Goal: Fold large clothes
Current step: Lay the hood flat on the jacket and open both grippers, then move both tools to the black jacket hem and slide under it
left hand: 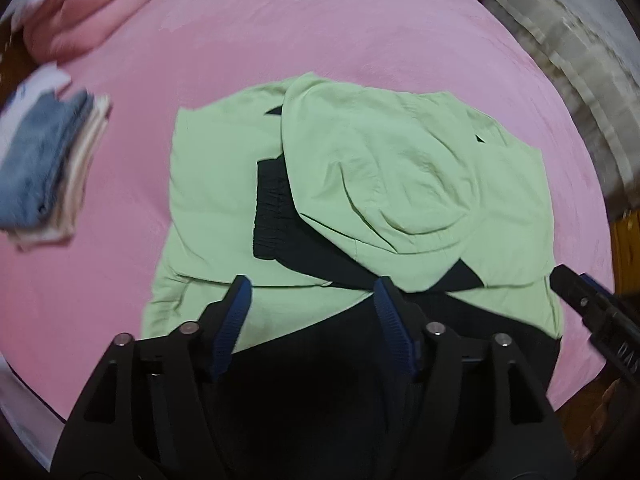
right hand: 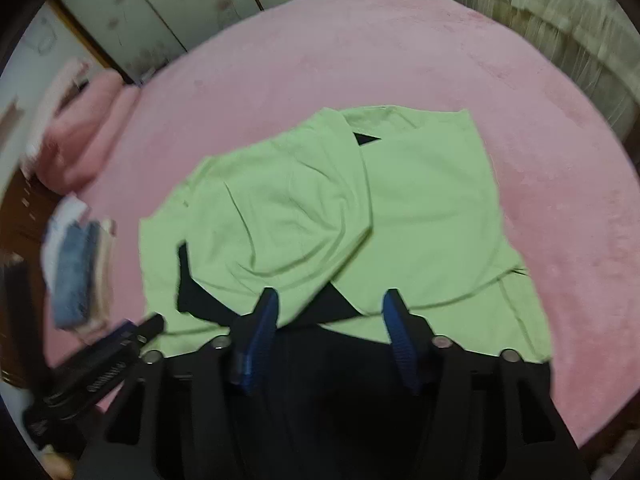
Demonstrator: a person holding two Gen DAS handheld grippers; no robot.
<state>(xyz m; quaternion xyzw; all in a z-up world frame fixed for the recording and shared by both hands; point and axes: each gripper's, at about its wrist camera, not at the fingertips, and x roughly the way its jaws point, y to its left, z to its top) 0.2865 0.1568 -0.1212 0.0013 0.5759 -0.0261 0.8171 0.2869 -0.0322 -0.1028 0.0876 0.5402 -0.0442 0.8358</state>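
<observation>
A light green garment (left hand: 400,160) with black lining and trim lies folded over itself on the pink bed (left hand: 320,28). A green flap is laid across its middle, and a black elastic band (left hand: 272,208) shows beside the flap. My left gripper (left hand: 312,286) hovers above the garment's near edge, open, with nothing between its blue pads. In the right wrist view the same garment (right hand: 420,220) lies below my right gripper (right hand: 331,296), which is also open and empty. Each gripper shows at the edge of the other's view: the right one's finger (left hand: 588,304) and the left one's finger (right hand: 132,336).
A stack of folded clothes (left hand: 44,168) with blue denim on top sits at the bed's left edge, and appears again as the folded stack (right hand: 80,272). Pink bedding (left hand: 80,12) is bunched at the far left corner. Pale curtains (left hand: 568,60) hang on the right, and wardrobe doors (right hand: 160,8) stand behind.
</observation>
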